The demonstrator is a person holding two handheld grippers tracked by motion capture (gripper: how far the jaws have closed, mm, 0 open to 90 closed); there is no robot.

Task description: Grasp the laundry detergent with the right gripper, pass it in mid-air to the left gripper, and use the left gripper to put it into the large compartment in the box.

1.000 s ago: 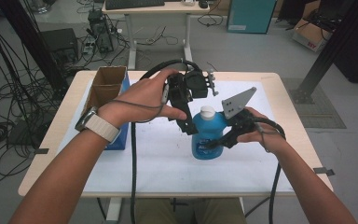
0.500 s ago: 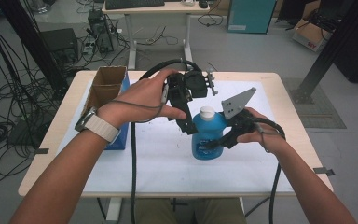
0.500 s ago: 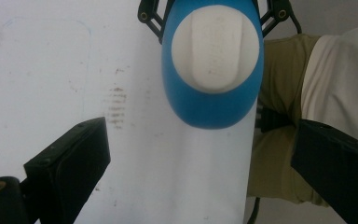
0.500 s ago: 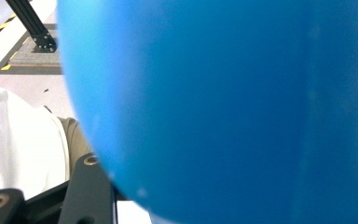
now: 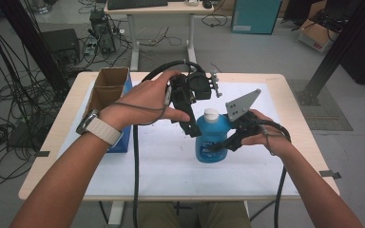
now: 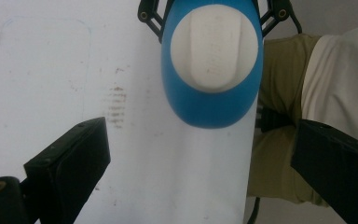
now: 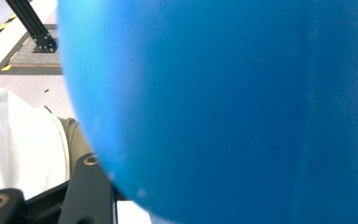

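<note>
beside the blue bottle (white-capped) stands a cardboard box, well apart.

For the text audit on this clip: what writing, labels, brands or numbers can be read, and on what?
No text can be read.
Blue bottle: a label on its front, print too blurred to read.
Cardboard box on the floor: a red mark, too small to read.
White cap: no writing on it.

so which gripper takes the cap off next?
Probably left. The left gripper is poised over the white cap with jaws open either side, nothing held. The right gripper is shut on the blue bottle, steadying it.
</note>
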